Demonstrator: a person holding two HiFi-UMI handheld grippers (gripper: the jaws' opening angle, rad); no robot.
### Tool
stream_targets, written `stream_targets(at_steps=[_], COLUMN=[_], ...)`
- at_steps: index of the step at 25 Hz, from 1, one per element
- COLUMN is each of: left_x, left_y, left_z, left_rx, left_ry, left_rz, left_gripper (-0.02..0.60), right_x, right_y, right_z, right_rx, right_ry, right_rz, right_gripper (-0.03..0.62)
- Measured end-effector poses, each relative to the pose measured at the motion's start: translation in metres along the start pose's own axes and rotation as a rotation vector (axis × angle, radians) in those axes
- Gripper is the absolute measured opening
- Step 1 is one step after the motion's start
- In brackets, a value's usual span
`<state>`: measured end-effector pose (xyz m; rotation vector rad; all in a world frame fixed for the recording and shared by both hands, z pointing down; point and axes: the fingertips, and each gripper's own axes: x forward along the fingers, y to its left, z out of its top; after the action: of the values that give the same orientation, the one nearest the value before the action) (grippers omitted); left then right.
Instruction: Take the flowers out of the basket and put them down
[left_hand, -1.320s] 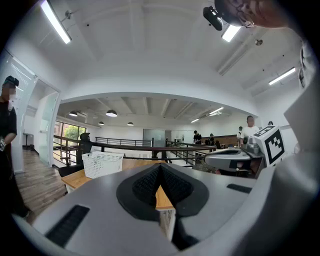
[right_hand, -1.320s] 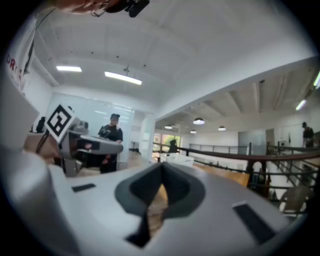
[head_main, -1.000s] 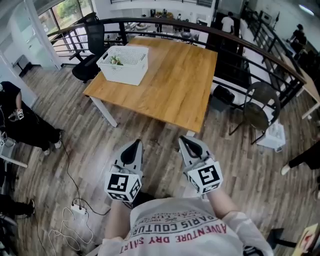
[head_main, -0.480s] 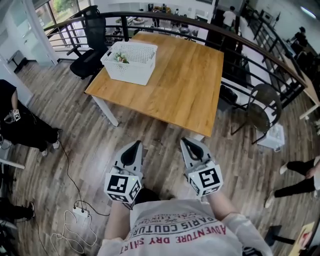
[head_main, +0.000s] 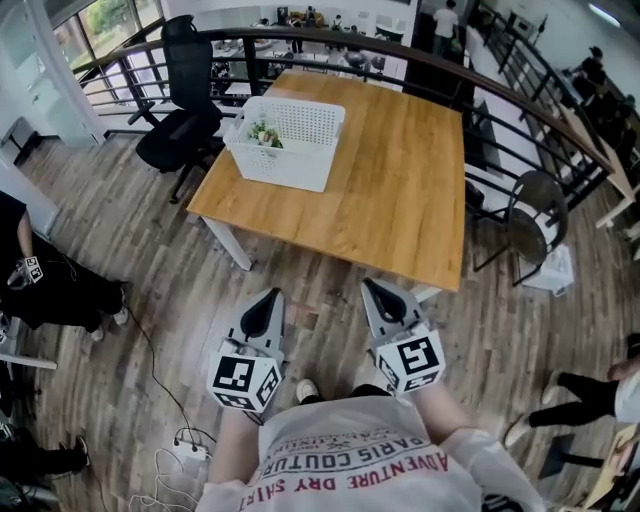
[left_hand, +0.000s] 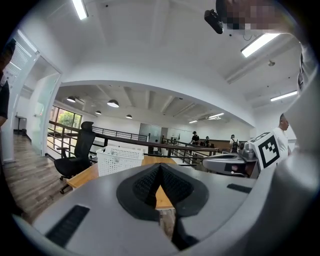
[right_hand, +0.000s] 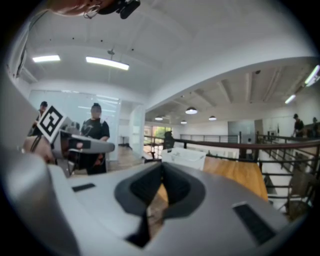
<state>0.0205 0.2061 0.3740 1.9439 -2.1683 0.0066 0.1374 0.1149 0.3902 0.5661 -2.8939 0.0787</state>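
While the bench (head_main: 400, 190) lies well ahead, the left hand-held gripper (head_main: 266, 300) and right hand-held gripper (head_main: 378, 291) are both pinched shut, empty.
The flowers (head_main: 264, 133) sit at the left end of the white basket (head_main: 300, 150) on the bench's left side. Best play, I'd judge: get close, spread one pair of jaws above the rim, take the stems.

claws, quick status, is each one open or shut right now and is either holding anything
left claw: closed, tips together, holding nothing.
right claw: closed, tips together, holding nothing.
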Motion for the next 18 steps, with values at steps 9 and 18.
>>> stream_targets(at_steps=[9,18], left_x=[0.032,0.132], left_y=[0.097,0.197], left_z=[-0.01,0.029], left_rx=[-0.039,0.039], left_ry=[0.039,0.025], left_rz=[0.015,0.063], left_gripper=[0.026,0.026], right_x=[0.105,0.259], right_y=[0.011,-0.038], right_z=[0.003,0.021], right_rx=[0.039,-0.005], right_ry=[0.008,-0.01], right_rz=[0.011,0.089], right_gripper=[0.029,0.029])
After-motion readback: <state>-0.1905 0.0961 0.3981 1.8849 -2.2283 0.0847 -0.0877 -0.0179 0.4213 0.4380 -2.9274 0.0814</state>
